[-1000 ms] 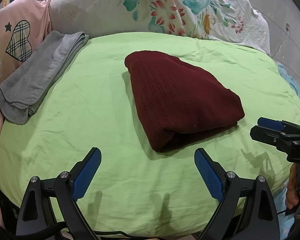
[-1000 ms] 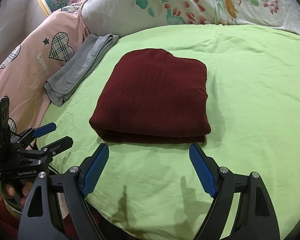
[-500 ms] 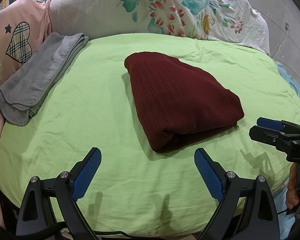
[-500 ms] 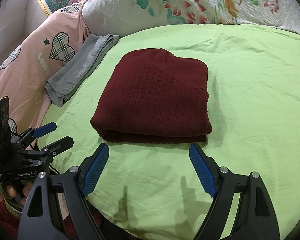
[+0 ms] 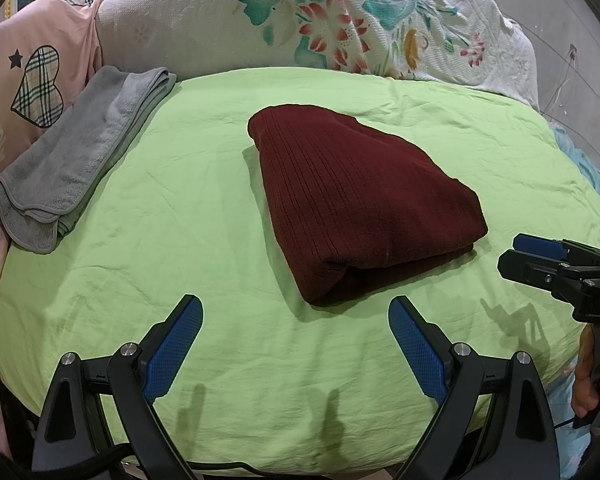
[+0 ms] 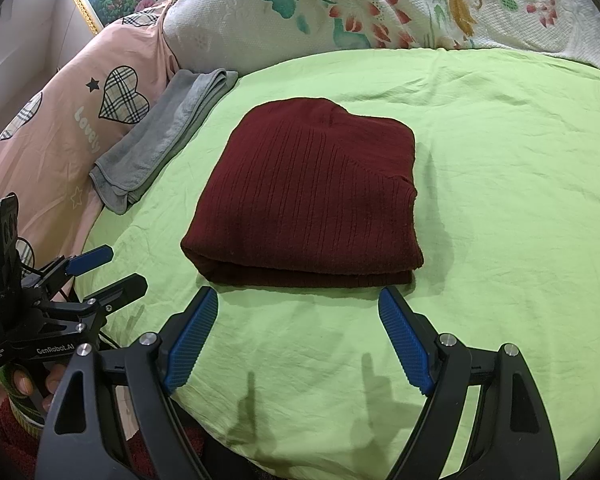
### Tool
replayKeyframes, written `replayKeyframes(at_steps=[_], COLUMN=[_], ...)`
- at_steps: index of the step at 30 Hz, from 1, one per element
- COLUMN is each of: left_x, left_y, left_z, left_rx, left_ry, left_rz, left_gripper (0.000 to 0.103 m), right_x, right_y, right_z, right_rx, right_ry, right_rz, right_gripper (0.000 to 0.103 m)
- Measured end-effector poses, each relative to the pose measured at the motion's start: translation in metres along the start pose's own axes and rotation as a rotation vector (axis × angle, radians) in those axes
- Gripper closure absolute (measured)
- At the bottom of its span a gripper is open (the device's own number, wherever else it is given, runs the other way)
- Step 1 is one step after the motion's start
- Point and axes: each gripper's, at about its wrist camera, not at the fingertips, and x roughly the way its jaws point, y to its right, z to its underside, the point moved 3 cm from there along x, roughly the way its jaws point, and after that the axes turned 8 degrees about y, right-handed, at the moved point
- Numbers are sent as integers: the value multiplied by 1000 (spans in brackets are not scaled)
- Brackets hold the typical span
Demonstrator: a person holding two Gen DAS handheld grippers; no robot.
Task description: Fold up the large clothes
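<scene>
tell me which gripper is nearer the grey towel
Left. The left gripper hangs open off the bed's near edge, on the grey towel's side; the right gripper sits past the maroon sweater, farther off.

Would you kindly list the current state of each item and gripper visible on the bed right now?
maroon sweater: folded into a compact stack, lying flat on the green sheet, untouched.
grey towel: folded, lying at the sheet's edge beside the pink pillow.
left gripper: open, empty, short of the sweater.
right gripper: open, empty, just short of the sweater's near edge.
</scene>
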Motion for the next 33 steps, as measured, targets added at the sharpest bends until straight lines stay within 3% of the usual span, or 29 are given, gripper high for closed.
replayKeyframes(at_steps=[33], left_x=[0], left_y=[2], left_z=[-6], left_rx=[10], left_ry=[1], left_rz=[1], left_gripper=[8], right_x=[-2], right_y=[-5], right_z=[-7], right_rx=[-1], right_ry=[14], right_rz=[-2], right_gripper=[20])
